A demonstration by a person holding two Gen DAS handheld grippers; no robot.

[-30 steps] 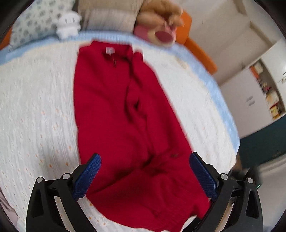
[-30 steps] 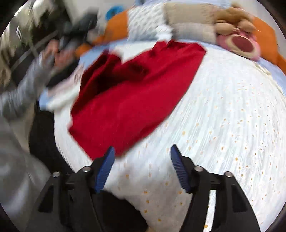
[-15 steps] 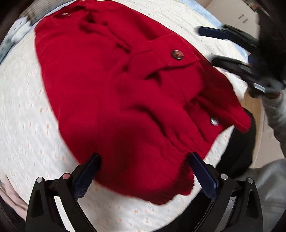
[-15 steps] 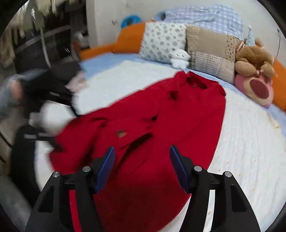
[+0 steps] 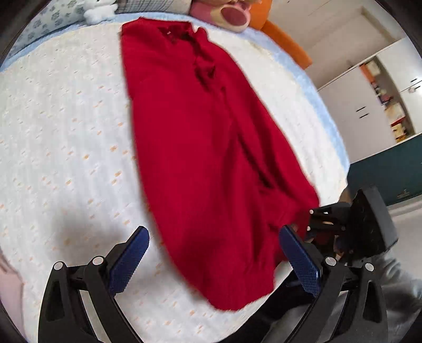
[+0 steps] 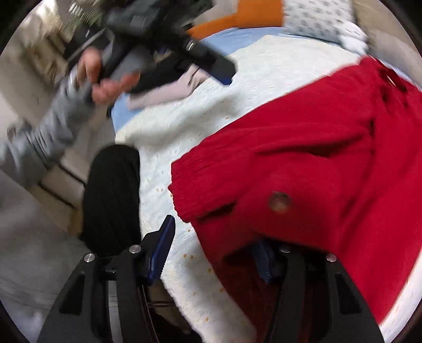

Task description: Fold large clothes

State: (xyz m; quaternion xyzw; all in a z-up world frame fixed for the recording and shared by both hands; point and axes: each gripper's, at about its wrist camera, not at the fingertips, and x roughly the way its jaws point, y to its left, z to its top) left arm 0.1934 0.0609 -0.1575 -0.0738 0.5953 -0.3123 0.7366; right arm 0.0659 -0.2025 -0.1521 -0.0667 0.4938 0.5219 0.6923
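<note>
A large red knitted garment [image 5: 205, 147] lies lengthwise on the white bedspread [image 5: 58, 137], collar far, hem near. My left gripper [image 5: 213, 258] is open above the hem, holding nothing. My right gripper [image 6: 213, 253] is open at the hem corner; the red garment [image 6: 303, 171] with a brown button [image 6: 279, 201] drapes over its right finger. The right gripper also shows in the left wrist view [image 5: 350, 227] at the hem's right corner.
Pillows [image 5: 50, 15] and a pink plush toy [image 5: 232, 15] line the bed's head. White cupboards [image 5: 369, 103] stand to the right. In the right wrist view, folded clothes [image 6: 168, 84] lie at the bed's left edge and my left hand [image 6: 105, 81] shows.
The left wrist view pulled back from close over the buttoned hem to see the whole garment. The right gripper dropped to the hem corner, the cloth now over its right finger.
</note>
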